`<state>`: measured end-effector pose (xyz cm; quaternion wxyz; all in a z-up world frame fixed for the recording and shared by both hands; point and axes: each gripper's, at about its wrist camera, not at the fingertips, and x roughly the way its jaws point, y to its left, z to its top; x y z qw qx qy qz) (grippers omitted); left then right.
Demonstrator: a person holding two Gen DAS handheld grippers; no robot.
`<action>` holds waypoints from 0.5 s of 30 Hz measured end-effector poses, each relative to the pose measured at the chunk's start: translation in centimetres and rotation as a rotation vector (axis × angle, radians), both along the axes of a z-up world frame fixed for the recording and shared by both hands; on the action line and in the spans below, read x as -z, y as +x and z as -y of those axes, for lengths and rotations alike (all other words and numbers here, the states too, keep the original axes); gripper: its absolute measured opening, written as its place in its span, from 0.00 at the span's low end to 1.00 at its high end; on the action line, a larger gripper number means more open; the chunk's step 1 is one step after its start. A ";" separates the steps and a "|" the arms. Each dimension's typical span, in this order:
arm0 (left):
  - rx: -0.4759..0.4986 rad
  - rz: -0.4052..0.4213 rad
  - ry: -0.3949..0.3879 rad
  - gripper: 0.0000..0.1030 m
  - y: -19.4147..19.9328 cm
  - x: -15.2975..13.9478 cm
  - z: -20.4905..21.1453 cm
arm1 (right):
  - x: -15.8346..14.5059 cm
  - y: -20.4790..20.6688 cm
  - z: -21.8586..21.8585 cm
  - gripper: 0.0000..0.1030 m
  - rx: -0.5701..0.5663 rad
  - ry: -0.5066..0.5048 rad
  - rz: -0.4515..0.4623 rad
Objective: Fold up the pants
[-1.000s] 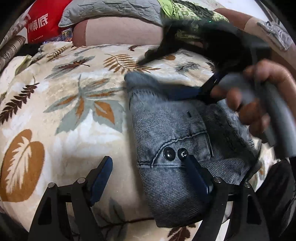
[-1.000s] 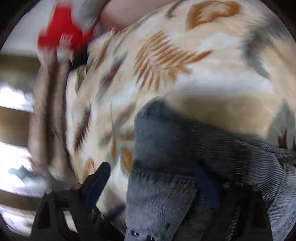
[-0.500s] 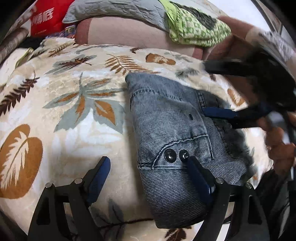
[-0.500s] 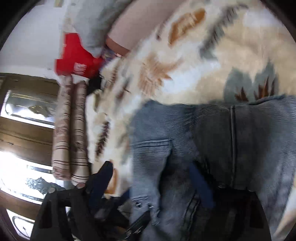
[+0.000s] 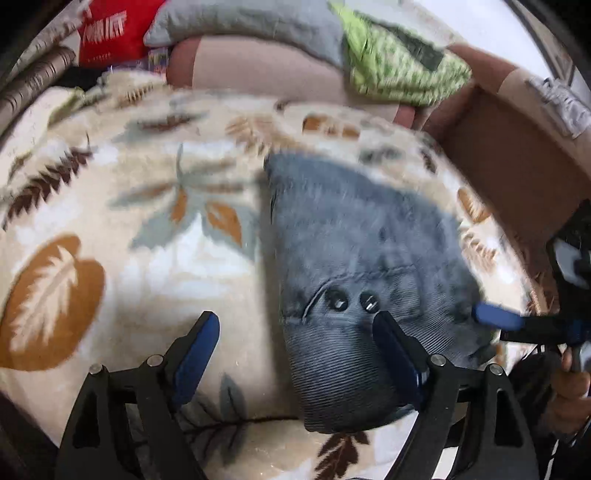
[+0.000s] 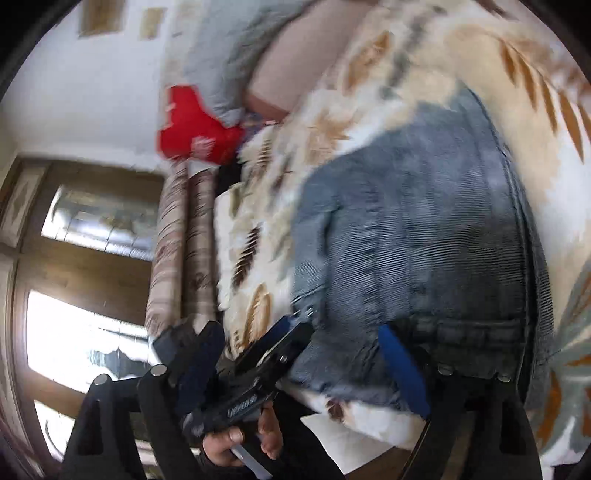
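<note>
Pants of blue-grey ribbed denim [image 5: 354, 266] lie folded into a compact bundle on a cream fleece blanket printed with brown, grey and orange leaves [image 5: 122, 236], toward the right of the left wrist view, with two dark metal snap buttons [image 5: 352, 301] showing side by side near the bundle's near end. The left gripper with black arms and blue finger pads [image 5: 295, 350] hangs just above the near end of the bundle with its jaws spread wide: its right pad sits over the denim just beside the snaps, its left pad over bare blanket, and nothing is caught between them. In the right wrist view the same denim bundle [image 6: 417, 236] fills the middle of the frame, its seams and waistband stitching partly blurred, and the right gripper [image 6: 303, 365] is likewise released, with one blue pad over the near edge of the denim and the other off the side of the bed. Whether either pad actually touches the cloth I cannot tell. Beyond the blanket lie a grey quilted pillow [image 5: 251, 18], a green patterned cloth [image 5: 399, 62] and a red bag with white lettering [image 5: 110, 33].
</note>
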<state>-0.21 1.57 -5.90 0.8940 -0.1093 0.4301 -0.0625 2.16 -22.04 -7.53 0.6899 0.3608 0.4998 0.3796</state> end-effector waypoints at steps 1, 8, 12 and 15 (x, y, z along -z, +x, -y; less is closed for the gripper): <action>-0.014 0.027 0.007 0.83 -0.4 -0.5 -0.1 | -0.3 -0.6 0.2 0.87 -0.016 0.022 0.020; 0.056 -0.041 0.143 0.86 0.1 1.3 2.2 | 2.8 -0.5 2.5 0.86 0.058 0.041 -0.095; 0.055 -0.042 0.122 0.87 0.2 1.8 2.0 | -2.1 1.7 1.8 0.89 0.024 0.004 0.025; 0.058 -0.044 0.106 0.87 -0.2 1.7 1.5 | -3.1 6.0 1.7 0.89 0.047 0.041 0.029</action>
